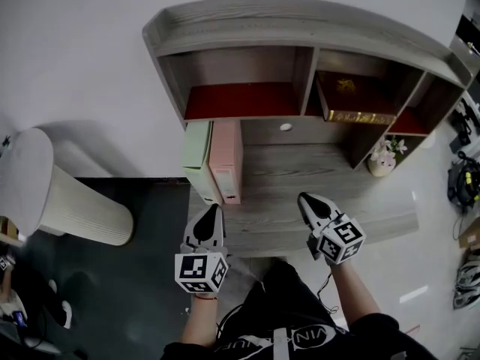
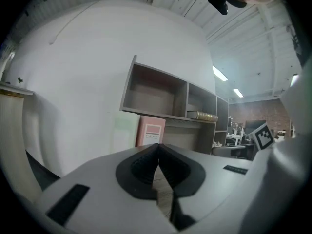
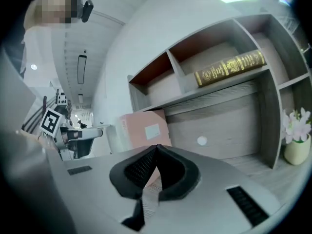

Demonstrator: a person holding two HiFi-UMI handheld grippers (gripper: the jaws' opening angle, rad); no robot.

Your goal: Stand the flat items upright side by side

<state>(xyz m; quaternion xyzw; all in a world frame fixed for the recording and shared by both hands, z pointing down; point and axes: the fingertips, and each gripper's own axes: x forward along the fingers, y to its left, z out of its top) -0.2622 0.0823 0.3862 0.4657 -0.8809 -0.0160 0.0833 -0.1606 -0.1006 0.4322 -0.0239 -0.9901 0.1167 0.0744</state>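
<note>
Left gripper (image 1: pixel 216 210) and right gripper (image 1: pixel 306 199) are pressed together, empty. Best retreat nearward, clear of the upright green folder (image 1: pixel 196 156) and pink folder (image 1: pixel 227 160).

Steep overhead head view; two low gripper views toward shelf (image 1: pixel 300 19)

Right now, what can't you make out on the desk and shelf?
- Pink box label: too small, left gripper view.
- Green box: washed out, same view.
- Book title: blurred, right gripper view.
- Desk front edge: partly hidden behind left gripper and right gripper, head view.
</note>
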